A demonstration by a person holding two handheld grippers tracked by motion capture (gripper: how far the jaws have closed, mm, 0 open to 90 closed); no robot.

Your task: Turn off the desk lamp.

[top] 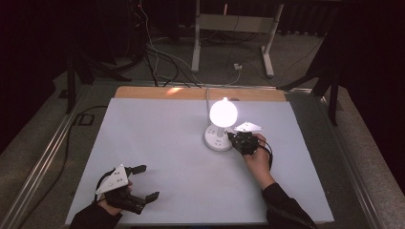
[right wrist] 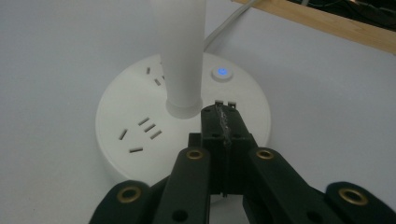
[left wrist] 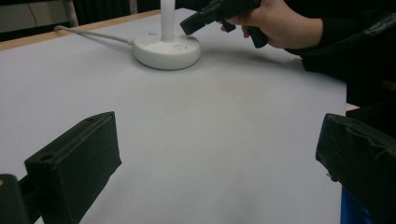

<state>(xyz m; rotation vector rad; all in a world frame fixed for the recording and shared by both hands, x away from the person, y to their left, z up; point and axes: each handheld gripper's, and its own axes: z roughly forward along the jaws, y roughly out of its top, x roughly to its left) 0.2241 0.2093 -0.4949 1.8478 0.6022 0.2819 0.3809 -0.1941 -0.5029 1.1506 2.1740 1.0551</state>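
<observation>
Nearest the person, the left gripper lay idle on the pale grey table top, jaws spread wide and empty. Farther off, the right gripper had its jaws pressed together, holding nothing, their tip over the round white lamp base with sockets mid-table, probably to prod its blue-lit button, since the globe lamp glowed.

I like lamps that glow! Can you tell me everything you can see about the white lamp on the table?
The lamp is white and looks like plastic. It has a glowing round globe on an upright tube, rising from a flat round base. The base has plug slots and a small button lit blue. A white cord runs from it toward the table's far edge. It stands on the pale table. The shut right gripper points at the base beside the tube.
</observation>
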